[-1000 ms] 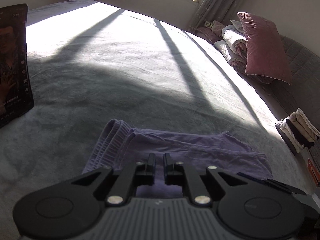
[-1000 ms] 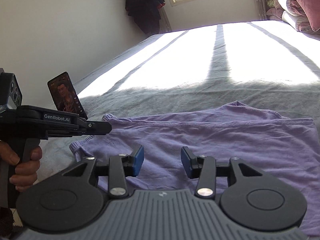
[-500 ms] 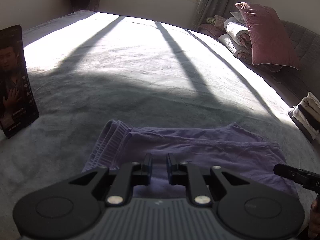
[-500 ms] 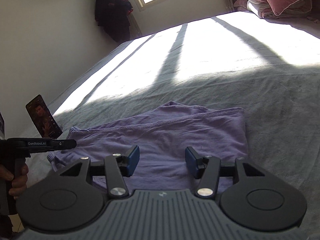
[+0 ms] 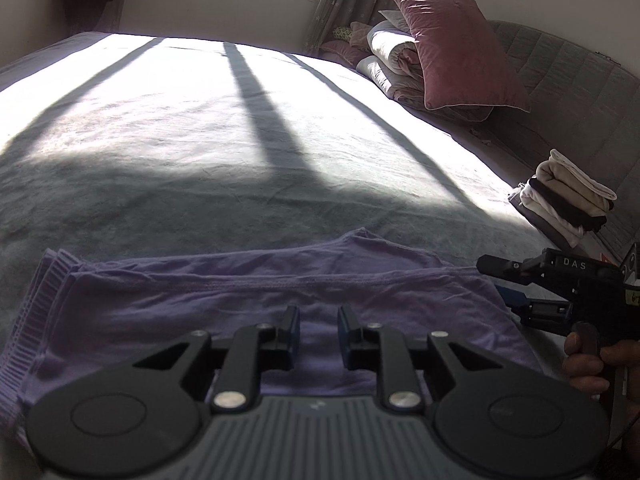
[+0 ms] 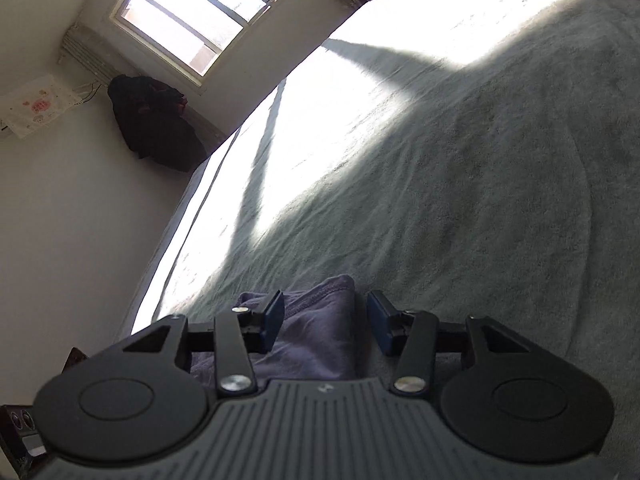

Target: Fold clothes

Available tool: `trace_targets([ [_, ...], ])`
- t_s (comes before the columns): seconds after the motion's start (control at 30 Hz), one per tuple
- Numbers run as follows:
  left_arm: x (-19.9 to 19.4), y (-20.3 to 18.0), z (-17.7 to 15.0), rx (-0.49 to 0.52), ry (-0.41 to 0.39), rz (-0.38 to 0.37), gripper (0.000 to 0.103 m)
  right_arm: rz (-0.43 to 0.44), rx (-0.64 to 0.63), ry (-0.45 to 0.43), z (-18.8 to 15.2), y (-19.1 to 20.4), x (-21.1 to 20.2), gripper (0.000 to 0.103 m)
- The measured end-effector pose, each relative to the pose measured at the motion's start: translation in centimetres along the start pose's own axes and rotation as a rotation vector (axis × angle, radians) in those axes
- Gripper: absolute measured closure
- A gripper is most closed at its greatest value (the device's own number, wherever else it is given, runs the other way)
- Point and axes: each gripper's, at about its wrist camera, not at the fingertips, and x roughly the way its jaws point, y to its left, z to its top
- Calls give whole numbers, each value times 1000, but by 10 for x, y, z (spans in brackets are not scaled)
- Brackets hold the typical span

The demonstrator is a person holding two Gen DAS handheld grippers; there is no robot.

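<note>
Purple garment [image 5: 256, 304] spread flat on near part of bed [image 5: 240, 152]. Soft, light, floppy; best pinched at right edge corner. Left gripper [image 5: 318, 330] jaws narrowly parted, empty; right gripper [image 6: 326, 320] jaws spread around that edge.

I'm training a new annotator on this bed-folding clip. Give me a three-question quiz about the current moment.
1. True or false: the left gripper is clamped on the purple garment.
2. The right gripper is at the garment's: A) ribbed band B) right-hand edge C) middle.
3. What stands against the headboard?

Key: 1 false, its fingers are apart with nothing pinched. 2 B. 3 A pink pillow, beside rolled bedding.
</note>
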Motion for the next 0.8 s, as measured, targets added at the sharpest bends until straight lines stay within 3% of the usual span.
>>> trace_targets([
  [0.03,2,1,0,-5,3,1,82,22,21,5,1,-4,4,67],
  [0.07,4,1,-1,-9,7,2,82,33,38,15,1,-7,8,86],
  [0.1,6,2,-1,-13,11,3,82,34,44,15,1,-8,9,95],
  [0.17,8,2,-1,-13,21,2,82,33,19,-46,-3,-4,3,94],
  [0.27,10,2,-2,-7,27,-1,82,1,-131,-142,-7,16,-10,94],
  [0.33,11,2,-1,-3,28,-3,81,-105,-243,-99,-12,25,4,94],
  [0.5,5,11,3,-42,8,-5,78,-99,-200,-58,-10,18,1,86],
  [0.57,2,18,4,-67,-8,15,75,-98,-183,-36,-9,19,-9,64],
  [0.63,-2,25,4,-89,-21,42,75,-103,-166,-12,-9,20,-19,55],
  [0.73,-7,36,3,-126,-42,64,75,-141,-134,52,-15,26,-36,55],
  [0.8,-11,42,3,-144,-57,80,75,-118,-81,93,-23,26,-48,55],
])
